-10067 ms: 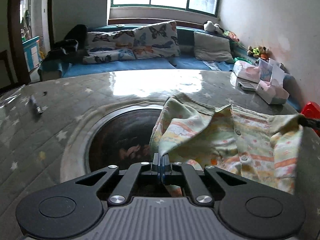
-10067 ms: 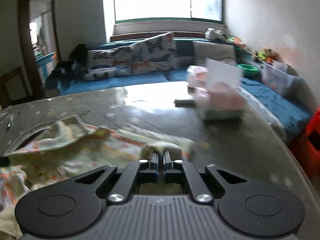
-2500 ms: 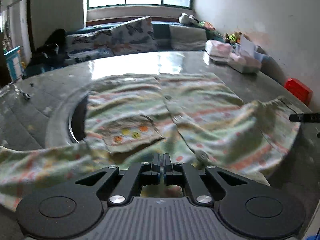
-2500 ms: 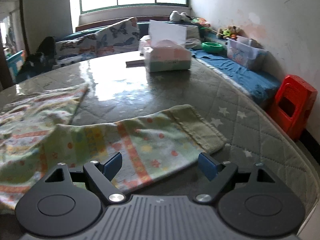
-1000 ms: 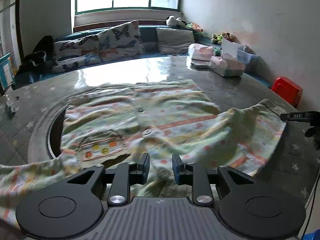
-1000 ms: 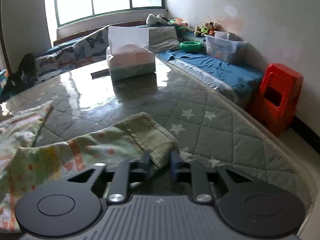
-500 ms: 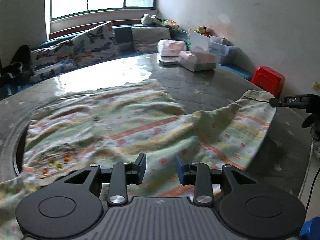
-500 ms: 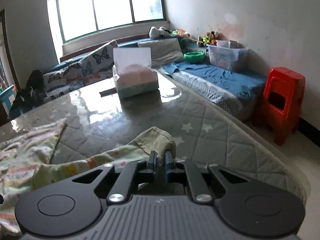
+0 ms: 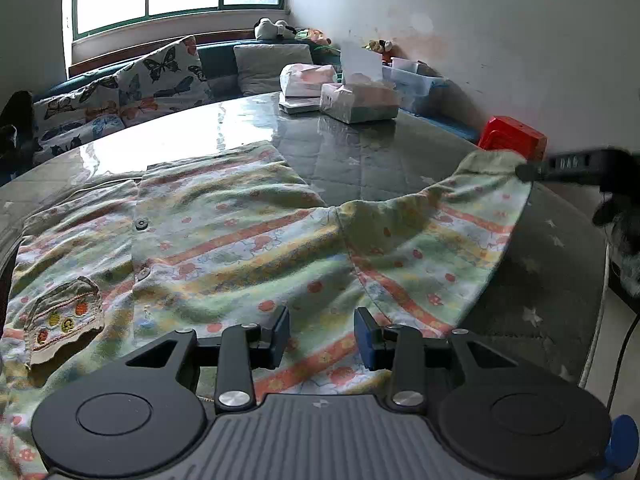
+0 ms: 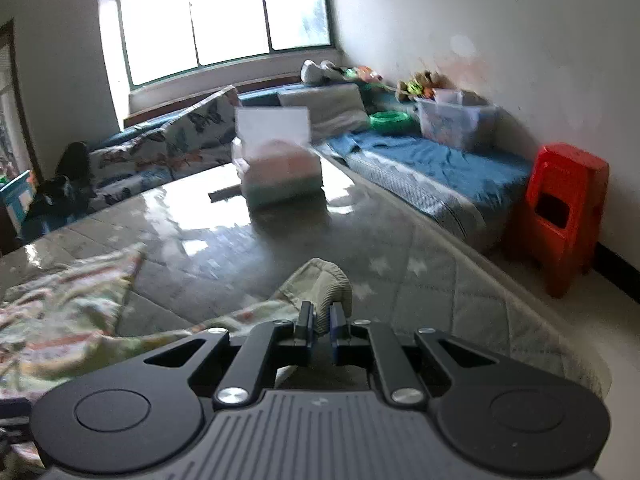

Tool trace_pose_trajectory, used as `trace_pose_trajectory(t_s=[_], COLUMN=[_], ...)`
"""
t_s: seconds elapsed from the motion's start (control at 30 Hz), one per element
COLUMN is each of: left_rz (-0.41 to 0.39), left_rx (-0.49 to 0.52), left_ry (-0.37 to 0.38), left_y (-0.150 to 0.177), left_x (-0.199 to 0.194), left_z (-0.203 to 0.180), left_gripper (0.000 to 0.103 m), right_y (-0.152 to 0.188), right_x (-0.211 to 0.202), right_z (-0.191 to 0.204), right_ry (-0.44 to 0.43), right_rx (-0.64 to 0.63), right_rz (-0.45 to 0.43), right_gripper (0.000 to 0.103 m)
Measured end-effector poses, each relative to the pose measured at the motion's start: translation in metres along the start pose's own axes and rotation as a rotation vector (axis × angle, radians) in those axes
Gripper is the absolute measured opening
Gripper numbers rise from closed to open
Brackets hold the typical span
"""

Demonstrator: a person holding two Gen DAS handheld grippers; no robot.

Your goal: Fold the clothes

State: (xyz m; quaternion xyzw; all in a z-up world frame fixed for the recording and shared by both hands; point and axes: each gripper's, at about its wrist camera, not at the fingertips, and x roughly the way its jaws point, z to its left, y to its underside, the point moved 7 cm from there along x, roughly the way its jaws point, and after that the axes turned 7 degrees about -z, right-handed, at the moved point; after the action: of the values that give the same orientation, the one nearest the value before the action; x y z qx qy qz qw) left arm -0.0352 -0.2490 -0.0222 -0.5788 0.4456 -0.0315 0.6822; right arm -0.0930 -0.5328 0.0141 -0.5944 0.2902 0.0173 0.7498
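A pale green child's shirt [image 9: 240, 240] with orange stripes, buttons and a small front pocket lies spread on the round quilted table [image 9: 384, 168]. My left gripper [image 9: 322, 334] is open and empty, low over the shirt's near hem. My right gripper [image 10: 320, 326] is shut on the ribbed sleeve cuff [image 10: 328, 284] and holds it lifted off the table. In the left wrist view the right gripper [image 9: 524, 171] shows at the far right, with the sleeve [image 9: 440, 240] stretched up to it.
Tissue boxes [image 9: 360, 100] and a flat item stand at the table's far side. A red plastic stool [image 10: 560, 208] stands on the floor at the right. A blue bench with cushions and a clear storage box [image 10: 452, 124] runs along the walls.
My left gripper let go of the hem, opened, and swung right. My right gripper closed on the sleeve cuff and lifted it off the table.
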Motion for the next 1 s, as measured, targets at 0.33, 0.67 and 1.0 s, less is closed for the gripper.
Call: trace_pose_trajectory(t_s=[0.33,0.67,1.0], left_rz=[-0.121,-0.138,-0.150], left_rx=[-0.130,-0.270,-0.346], left_ry=[-0.147,-0.263,-0.331], left_y=[-0.015,0.016,0.035], left_x=[-0.054,-0.094,-0.116], left_z=[0.076,0.134,0.162], left_gripper=[0.042,0.044,0.044], right_y=[-0.057,-0.049,-0.002], right_x=[-0.049,-0.051,-0.058], right_z=[0.094,0.239,0.341], right_ry=[-0.231,-0.514,-0.715], right_rx=[-0.132,-0.325,-0.424], right_rz=[-0.130,-0.102,-0.009], right_gripper=[0.007,0.007,0.007])
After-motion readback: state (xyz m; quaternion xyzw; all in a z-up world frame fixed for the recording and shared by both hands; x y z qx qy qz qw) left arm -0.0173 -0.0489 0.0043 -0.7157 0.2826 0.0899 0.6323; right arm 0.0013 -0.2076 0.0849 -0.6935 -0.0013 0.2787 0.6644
